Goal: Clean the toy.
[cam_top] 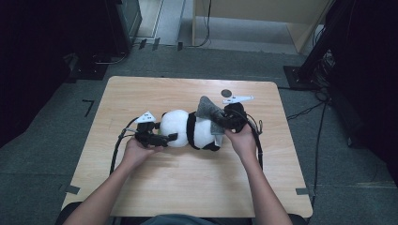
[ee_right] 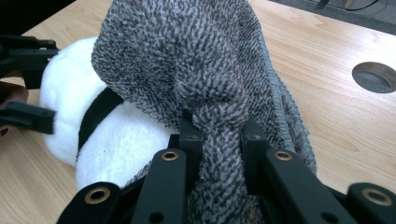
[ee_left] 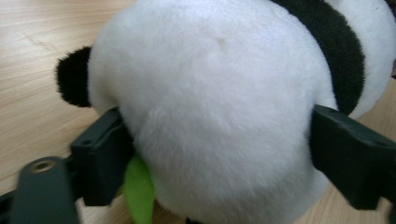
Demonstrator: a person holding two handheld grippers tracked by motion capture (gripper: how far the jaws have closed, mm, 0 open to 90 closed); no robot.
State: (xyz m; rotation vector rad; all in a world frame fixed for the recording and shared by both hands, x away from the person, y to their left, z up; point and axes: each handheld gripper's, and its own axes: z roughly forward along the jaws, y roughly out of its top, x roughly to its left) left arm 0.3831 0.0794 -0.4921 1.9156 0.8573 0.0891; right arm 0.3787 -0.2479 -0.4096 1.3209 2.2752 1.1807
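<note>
Right gripper view: hand-held gripper (ee_right: 219,135) pinching grey cloth (ee_right: 187,60)

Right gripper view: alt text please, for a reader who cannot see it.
The right gripper pinches a bunched fold of grey knitted cloth draped over a black-and-white plush panda lying on a wooden table. The left gripper flanks the panda's far end.

The light wooden tabletop (cam_top: 155,187) stands on a grey carpeted floor (cam_top: 42,154). Near the tabletop's far right corner is a round dark hole (cam_top: 226,93) in its surface. Beyond the tabletop's far edge stands a pale wooden cabinet (cam_top: 263,14). Left of the tabletop, dark equipment (cam_top: 119,23) sits on the floor; right of it, a black stand (cam_top: 319,51) with trailing cables.
</note>
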